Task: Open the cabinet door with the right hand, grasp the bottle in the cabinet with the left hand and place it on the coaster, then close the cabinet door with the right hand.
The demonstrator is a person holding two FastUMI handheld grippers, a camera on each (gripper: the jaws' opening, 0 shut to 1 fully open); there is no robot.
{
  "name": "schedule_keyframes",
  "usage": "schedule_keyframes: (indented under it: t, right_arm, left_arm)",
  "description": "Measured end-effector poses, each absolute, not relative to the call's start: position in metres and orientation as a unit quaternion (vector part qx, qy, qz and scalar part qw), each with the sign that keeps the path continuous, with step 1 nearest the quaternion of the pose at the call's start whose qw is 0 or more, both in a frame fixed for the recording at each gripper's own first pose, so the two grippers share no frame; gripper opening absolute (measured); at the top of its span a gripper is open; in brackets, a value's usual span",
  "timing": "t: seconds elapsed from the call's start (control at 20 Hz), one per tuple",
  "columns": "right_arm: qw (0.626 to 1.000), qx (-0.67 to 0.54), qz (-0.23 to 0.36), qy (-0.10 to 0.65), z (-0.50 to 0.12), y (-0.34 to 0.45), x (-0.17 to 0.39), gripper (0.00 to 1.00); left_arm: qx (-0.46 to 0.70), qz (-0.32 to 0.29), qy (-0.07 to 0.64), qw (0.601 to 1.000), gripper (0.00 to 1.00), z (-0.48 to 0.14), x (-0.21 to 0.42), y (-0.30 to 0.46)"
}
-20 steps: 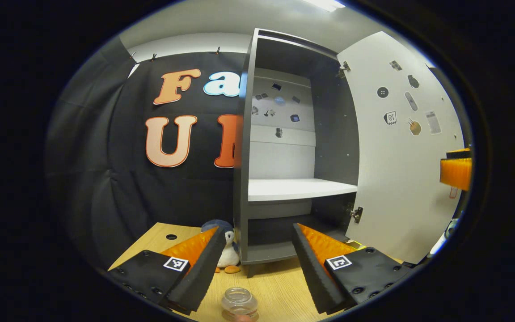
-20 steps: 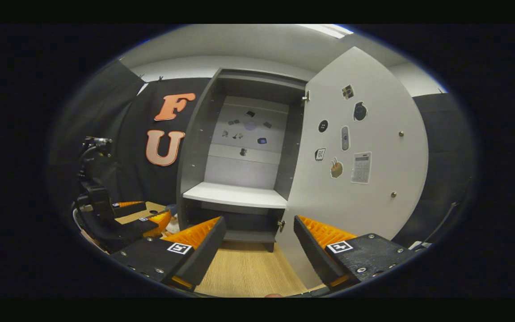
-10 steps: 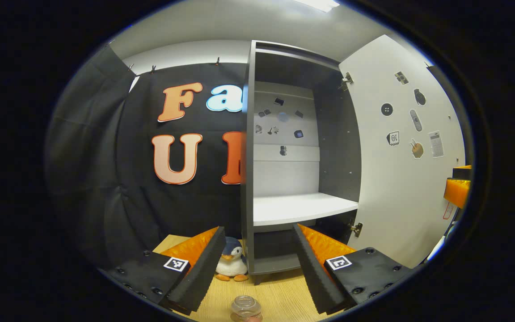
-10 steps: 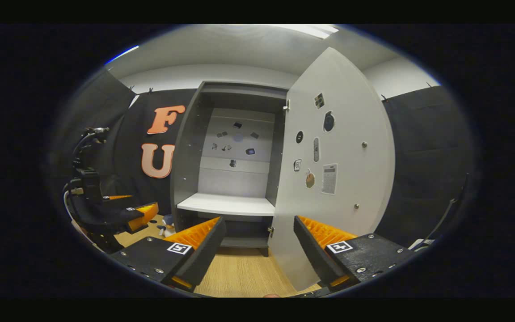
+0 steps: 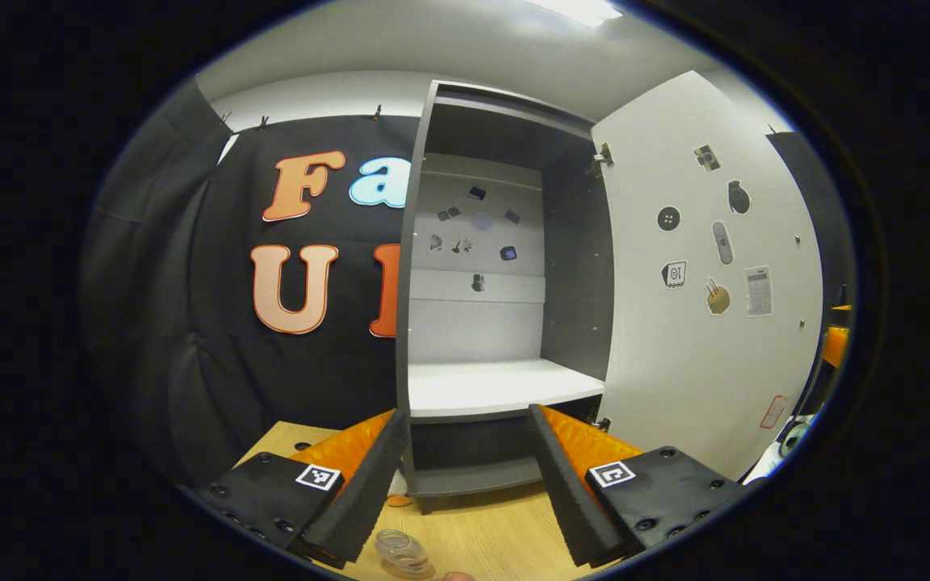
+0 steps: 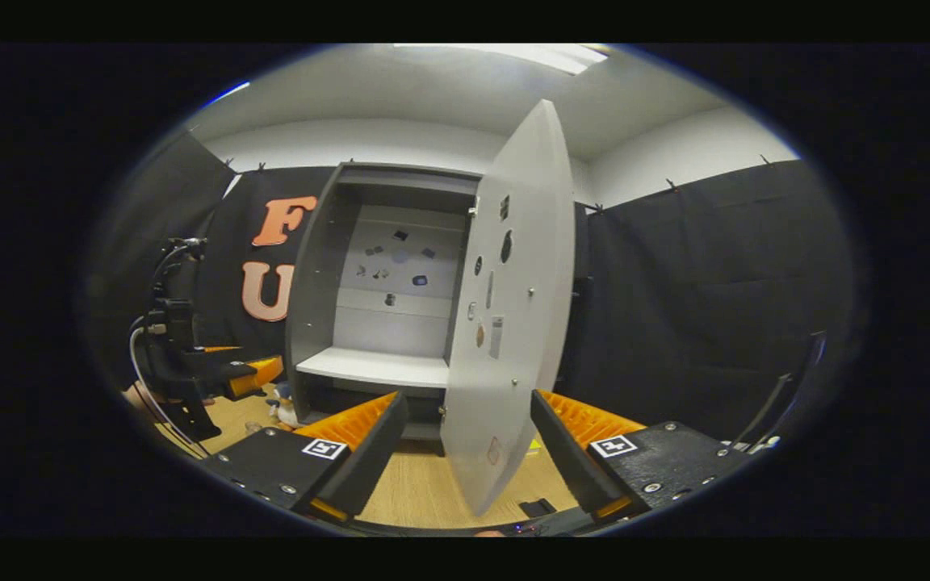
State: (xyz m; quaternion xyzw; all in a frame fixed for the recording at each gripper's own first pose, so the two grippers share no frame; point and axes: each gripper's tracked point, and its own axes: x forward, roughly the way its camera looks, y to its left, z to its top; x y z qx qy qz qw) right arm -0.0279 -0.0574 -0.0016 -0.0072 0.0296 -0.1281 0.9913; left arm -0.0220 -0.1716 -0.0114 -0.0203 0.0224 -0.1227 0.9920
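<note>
Both views faced the open cabinet [image 5: 481, 387] [image 6: 376, 367] from low over the bench [image 5: 505, 537]; the right gripper view looked from farther right.

Bottle [image 5: 402, 552] at bottom edge of left gripper view: base cut off, coaster contact unclear. Plush toy [image 6: 283, 407] lower left in right gripper view, partly hidden. Door stickers [image 6: 497, 323] too small to identify.
</note>
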Motion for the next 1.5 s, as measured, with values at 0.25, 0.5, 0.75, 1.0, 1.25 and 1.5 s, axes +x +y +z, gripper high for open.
schedule_keyframes:
  t: [0.25, 0.5, 0.75, 1.0, 1.25, 1.5]
  right_arm:
    - [0.979, -0.023, -0.197, 0.043, -0.005, -0.128, -0.048, 0.94]
    - [0.973, 0.001, -0.225, 0.041, -0.012, -0.173, -0.032, 0.94]
    - [0.984, 0.082, -0.157, 0.03, -0.024, -0.164, -0.016, 0.89]
    - [0.99, 0.086, -0.109, 0.039, -0.019, -0.138, -0.007, 0.91]
    - [0.994, 0.09, -0.046, 0.037, -0.008, -0.096, 0.008, 0.91]
    - [0.992, 0.119, 0.026, 0.038, -0.004, -0.048, 0.034, 0.91]
  left_arm:
    - [-0.021, -0.118, 0.025, 0.992, 0.96, -0.011, -0.021, -0.178]
    - [-0.026, -0.098, 0.026, 0.995, 0.96, -0.012, -0.023, -0.174]
    - [-0.017, -0.074, 0.024, 0.997, 0.96, -0.008, -0.024, -0.16]
    - [-0.012, -0.068, 0.017, 0.998, 0.96, -0.005, -0.022, -0.156]
    - [-0.03, -0.068, 0.028, 0.997, 0.96, -0.01, -0.019, -0.153]
    - [-0.016, -0.04, 0.028, 0.999, 0.96, -0.006, -0.023, -0.124]
